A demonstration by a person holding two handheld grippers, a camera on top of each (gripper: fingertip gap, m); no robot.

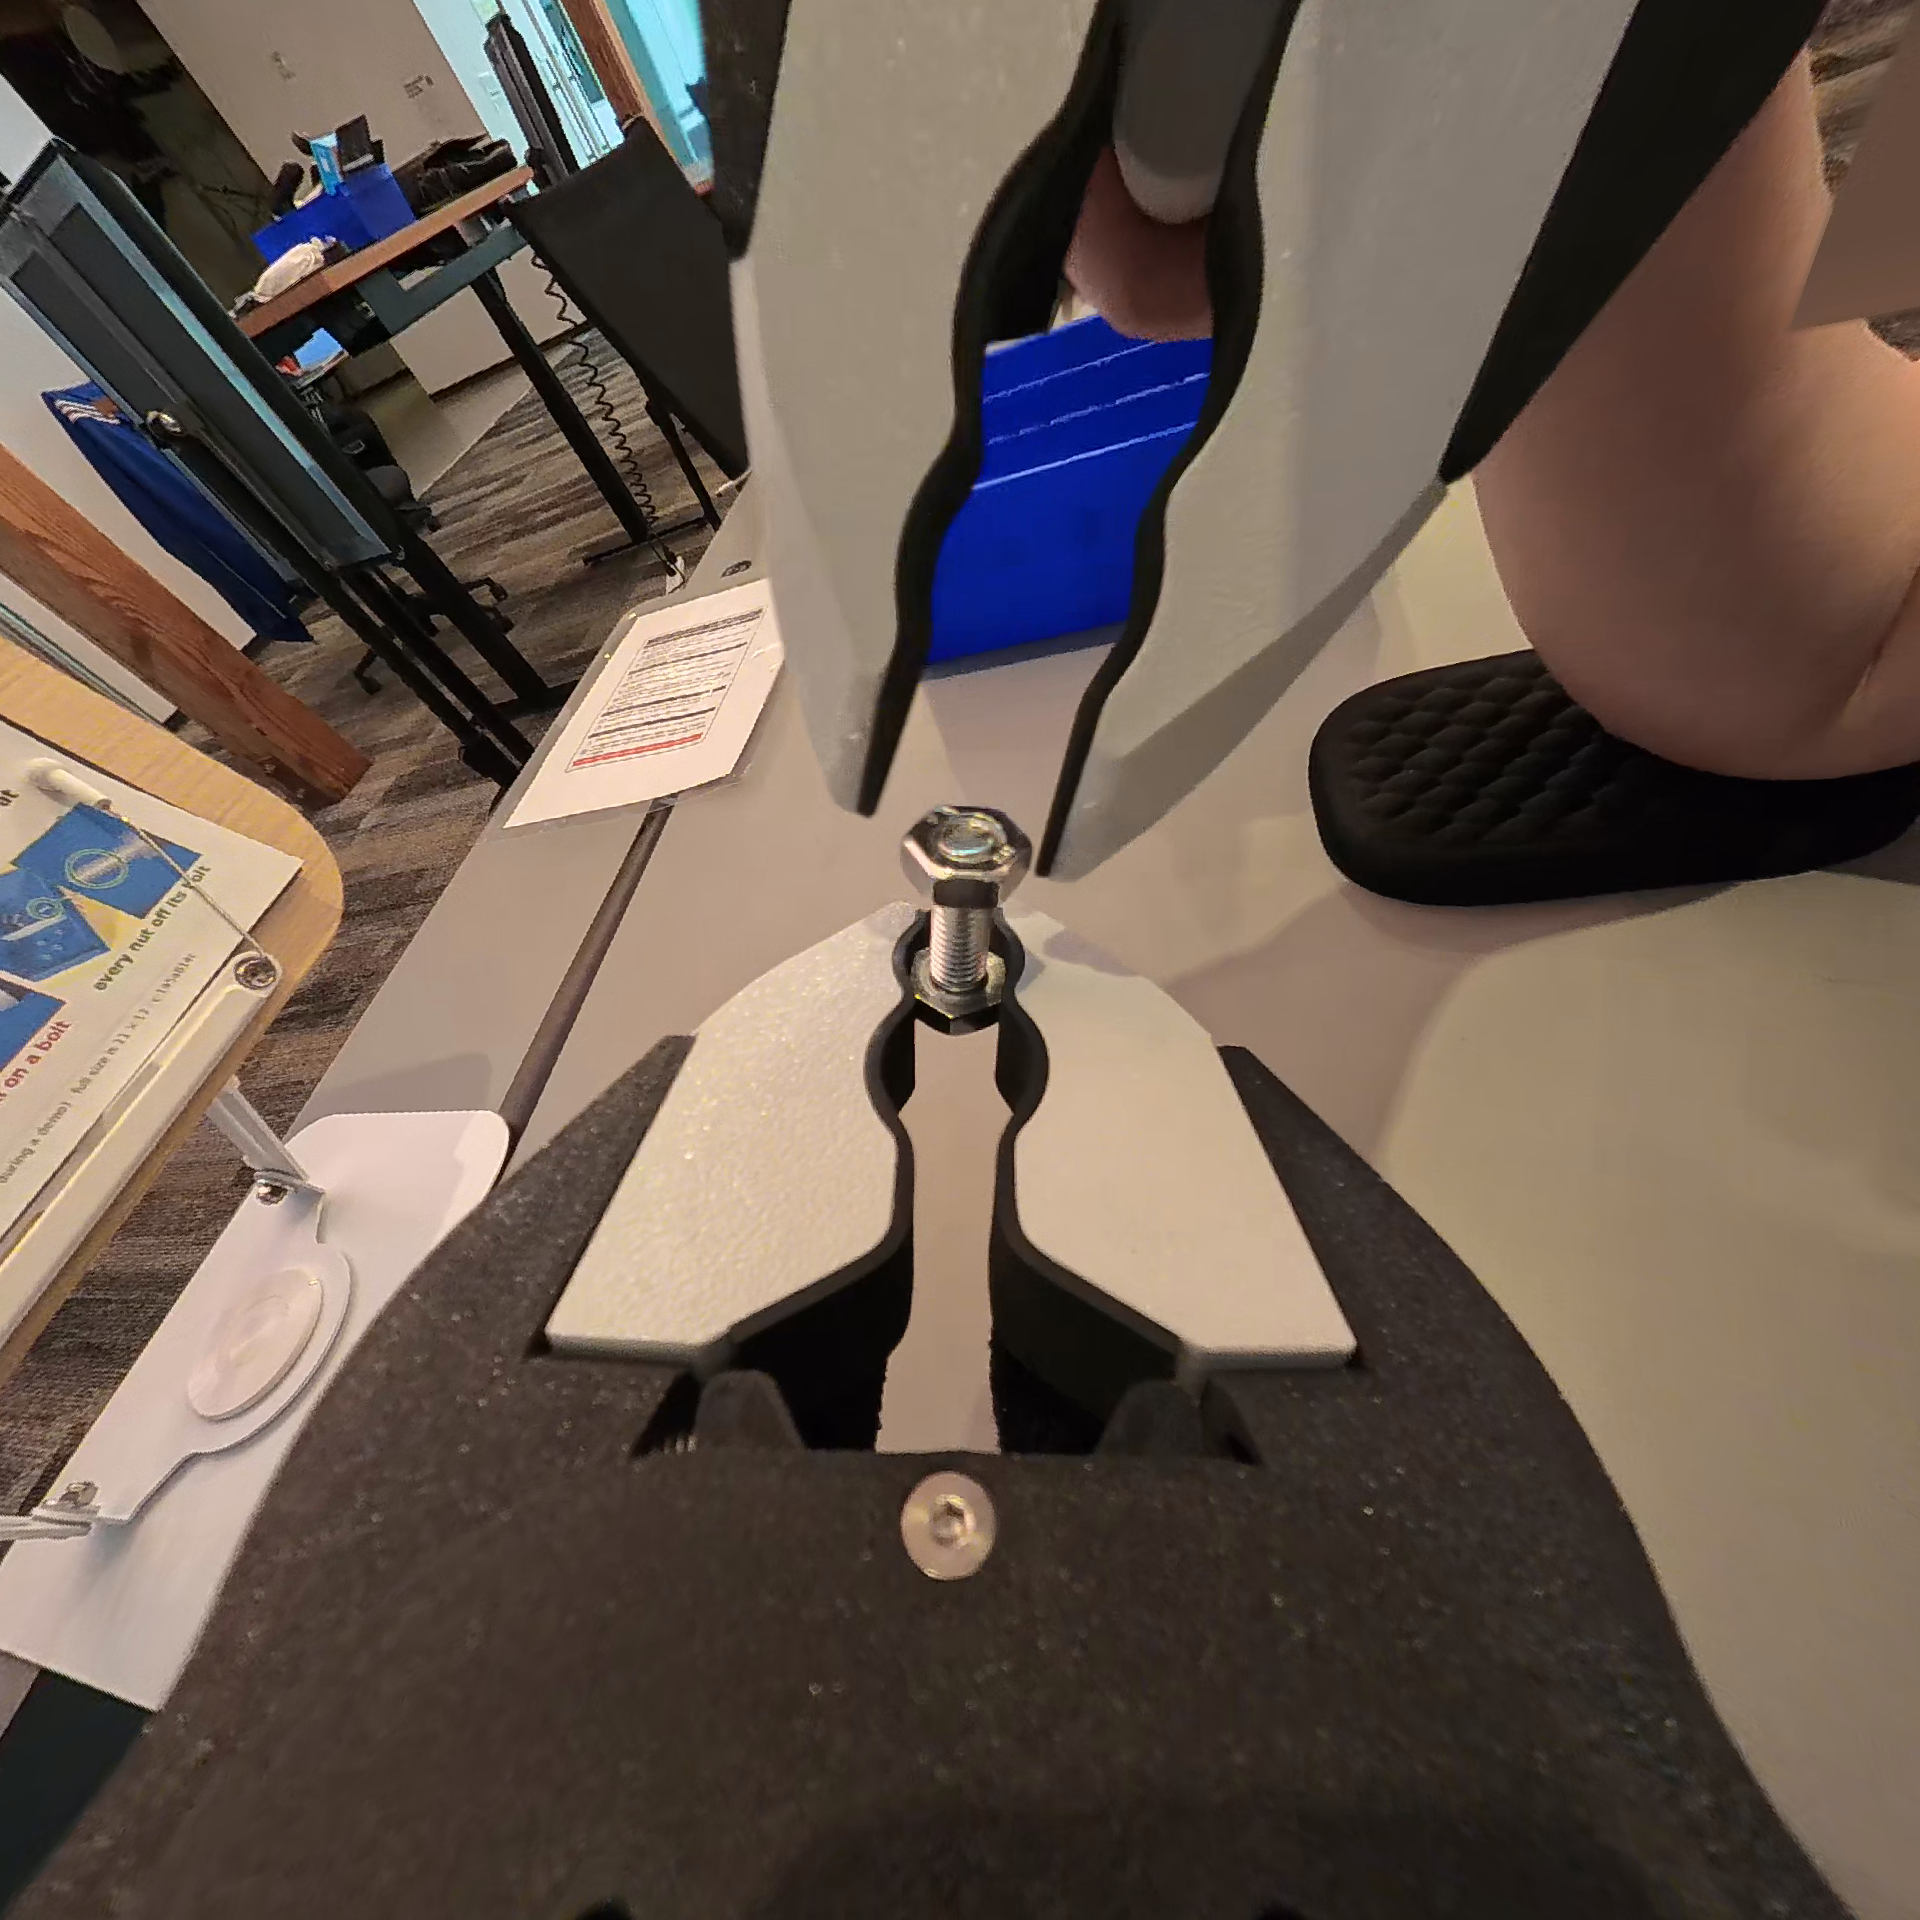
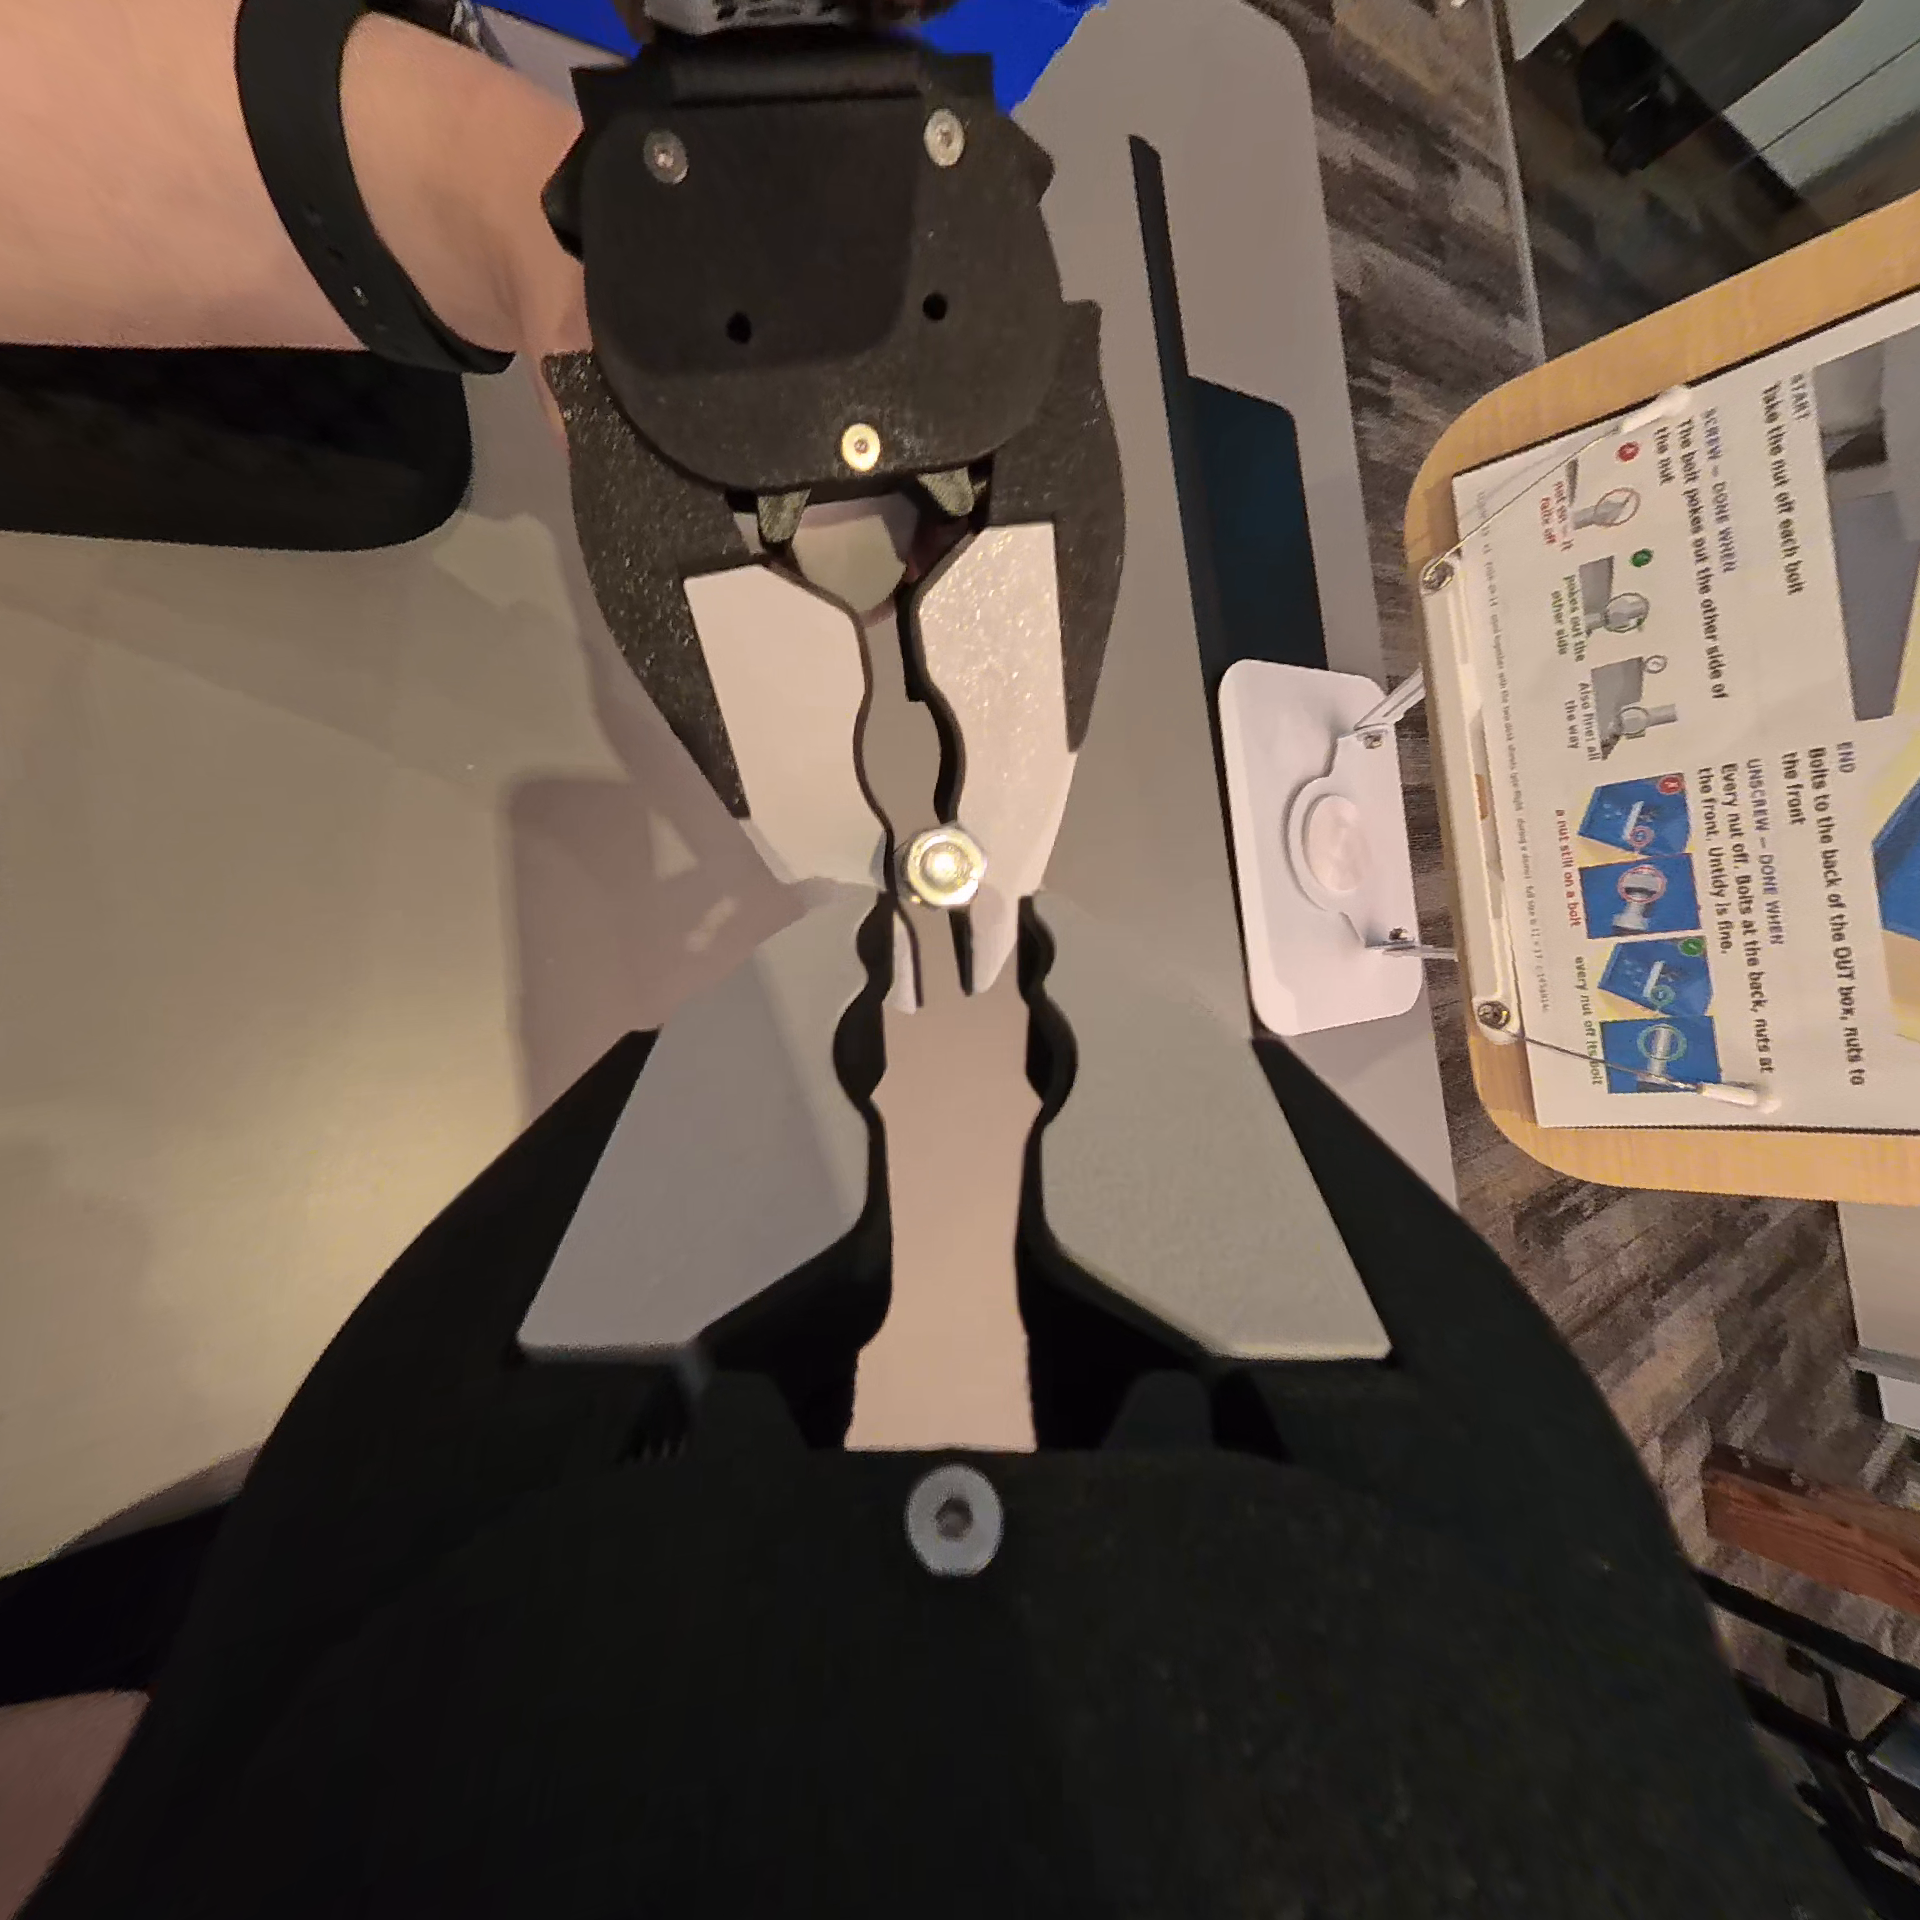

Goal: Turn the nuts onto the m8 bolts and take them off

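A silver M8 bolt (image 1: 954,951) stands upright with its hex head down, clamped between the fingers of my left gripper (image 1: 956,987), which is shut on it. A silver hex nut (image 1: 966,852) sits at the top of the thread. My right gripper (image 1: 956,836) comes down from above, open, with one fingertip on each side of the nut. In the right wrist view I look down at the nut (image 2: 943,868) end-on, my right gripper (image 2: 951,930) open around it and my left gripper (image 2: 940,987) shut below it.
A blue bin (image 1: 1049,520) stands behind on the grey table (image 1: 1558,1143). A black padded rest (image 1: 1538,790) lies at the right under a person's arm. A printed instruction sheet on a wooden board (image 2: 1662,779) and a white mount (image 2: 1330,852) sit beside the table.
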